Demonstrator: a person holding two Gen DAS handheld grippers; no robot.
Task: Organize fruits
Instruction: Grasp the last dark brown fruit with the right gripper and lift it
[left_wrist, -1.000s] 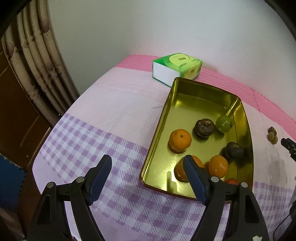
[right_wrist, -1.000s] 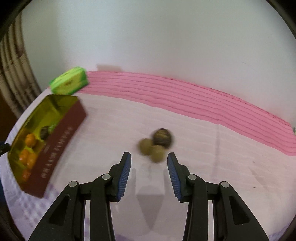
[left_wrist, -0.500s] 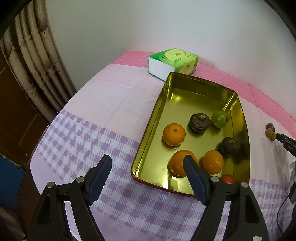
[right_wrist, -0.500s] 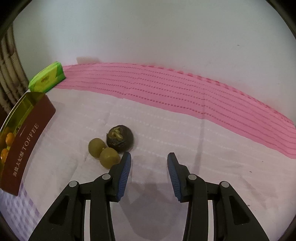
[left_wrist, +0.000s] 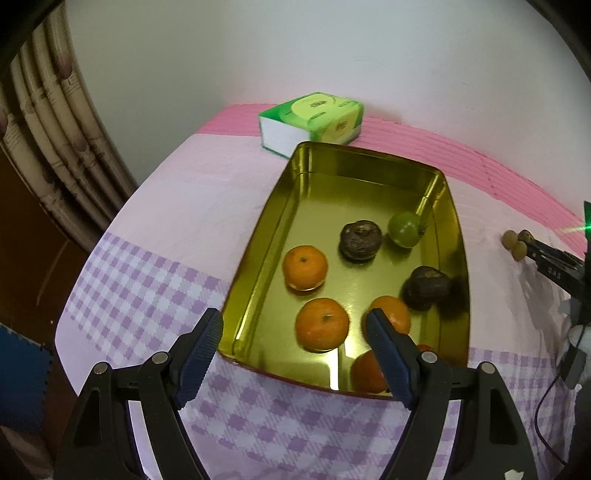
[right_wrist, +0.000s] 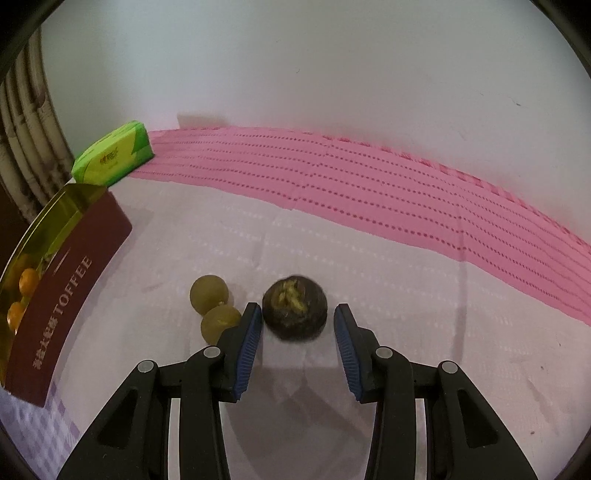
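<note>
A: Right gripper (right_wrist: 297, 338) entry. A second back the three loose fruits lay ahead of the tips in a blurred cluster. Half a second back they sat off to the left of the left finger. Now the dark fruit (right_wrist: 294, 308) lies between the fingertips.

B: Pinched?

A: No. Fingers spread, same gap as in both earlier frames. There is clear cloth between the right pad and the fruit; the left pad is very close to it, and I can't tell if it touches. The fruit rests on the cloth (right_wrist: 369, 266).

B: And the two olive fruits (right_wrist: 214, 308)?

A: Just left of the left finger, outside the gap. The nearer one sits right against that finger's outer side.

B: Left gripper (left_wrist: 293, 354)?

A: Fingers spread wide, holding nothing, hovering over the near end of the tin (left_wrist: 258, 236). Compared with a second ago the tin sits more centred in its view. The contents look unchanged: oranges (left_wrist: 305, 267) near, two dark fruits and a green one (left_wrist: 405, 229) further back.

B: Meaning for the task?

A: My reading: the right gripper is lined up on the dark fruit and closing is the next step, then the carry left to the tin. Risk: the left finger nudging the olive pair as it closes.
</note>
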